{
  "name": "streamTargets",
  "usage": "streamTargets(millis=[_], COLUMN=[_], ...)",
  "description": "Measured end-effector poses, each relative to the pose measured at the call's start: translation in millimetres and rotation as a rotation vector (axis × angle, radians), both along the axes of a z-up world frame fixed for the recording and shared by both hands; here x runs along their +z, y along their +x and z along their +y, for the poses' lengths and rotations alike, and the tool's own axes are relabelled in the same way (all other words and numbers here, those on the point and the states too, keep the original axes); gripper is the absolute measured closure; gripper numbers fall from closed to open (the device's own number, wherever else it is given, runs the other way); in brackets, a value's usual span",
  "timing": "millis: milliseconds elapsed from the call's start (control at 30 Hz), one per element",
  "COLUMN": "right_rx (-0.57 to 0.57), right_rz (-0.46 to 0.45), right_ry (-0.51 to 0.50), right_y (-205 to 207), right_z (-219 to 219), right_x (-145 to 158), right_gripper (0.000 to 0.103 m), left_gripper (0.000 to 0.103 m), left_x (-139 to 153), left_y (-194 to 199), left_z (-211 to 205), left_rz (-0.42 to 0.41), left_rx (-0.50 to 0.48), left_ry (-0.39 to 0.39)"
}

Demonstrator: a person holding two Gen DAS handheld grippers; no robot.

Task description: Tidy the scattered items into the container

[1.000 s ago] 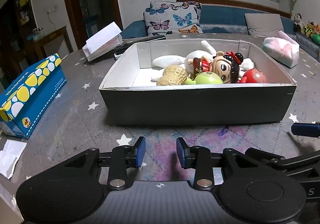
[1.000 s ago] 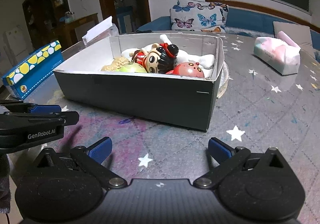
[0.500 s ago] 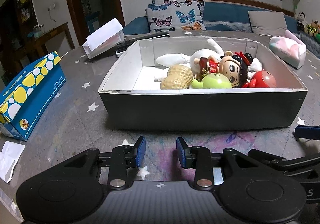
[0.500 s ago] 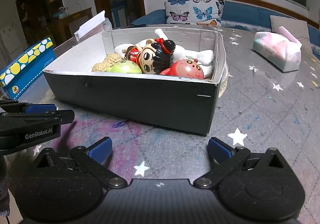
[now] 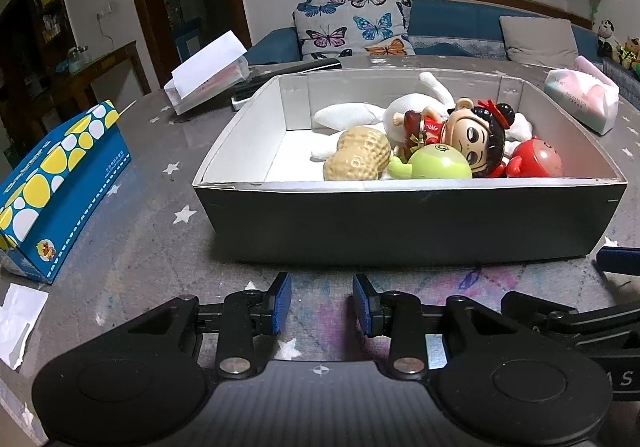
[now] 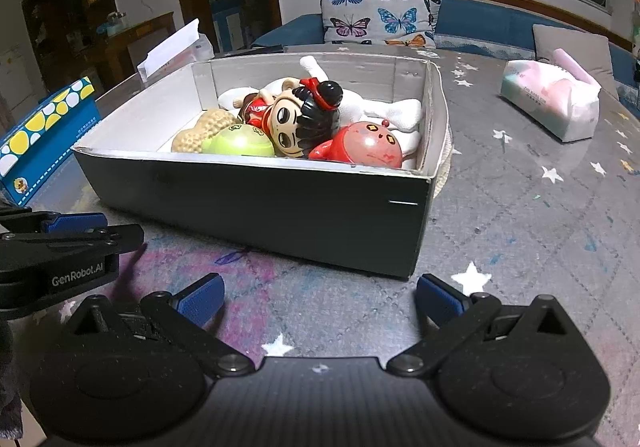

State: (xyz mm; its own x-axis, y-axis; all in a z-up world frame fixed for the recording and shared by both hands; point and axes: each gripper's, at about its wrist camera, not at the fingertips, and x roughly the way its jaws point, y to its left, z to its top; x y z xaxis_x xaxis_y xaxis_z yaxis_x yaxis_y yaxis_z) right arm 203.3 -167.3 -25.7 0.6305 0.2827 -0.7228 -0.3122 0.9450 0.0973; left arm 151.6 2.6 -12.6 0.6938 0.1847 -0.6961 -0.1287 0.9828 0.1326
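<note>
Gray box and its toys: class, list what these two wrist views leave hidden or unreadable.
- White plush toy: left wrist view, body covered by the doll and peanut toy.
- Gray box floor near its front wall: both views, hidden by that wall.
- Tissue pack print: right wrist view, too small.

Dark grey outside, white inside: box (image 5: 408,223). Tan peanut toy (image 5: 356,159), lime-green round toy (image 5: 436,163), red round toy (image 6: 360,147), white plush (image 5: 352,115), black-haired doll (image 5: 472,135) in red. Blue carton (image 5: 56,183) spotted yellow and white. Grey worktop (image 6: 520,215) with white stars, pink-purple smudges. Butterfly-patterned cushion (image 6: 380,19). Pastel pink-and-mint tissue pack (image 6: 552,103). Blue-padded black claws.
</note>
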Motion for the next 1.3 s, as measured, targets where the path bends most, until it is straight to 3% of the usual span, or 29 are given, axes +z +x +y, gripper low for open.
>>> streamTargets(millis=[1300], right_rx=[-0.039], right_rz=[0.05], right_ry=[-0.05], right_y=[12.4], right_z=[10.3], right_x=[-0.4], right_gripper=[0.0], left_gripper=[0.066], left_x=[-2.0], left_y=[18.3], left_z=[2.3], left_rz=[0.058], left_rx=[-0.006], left_ry=[0.032])
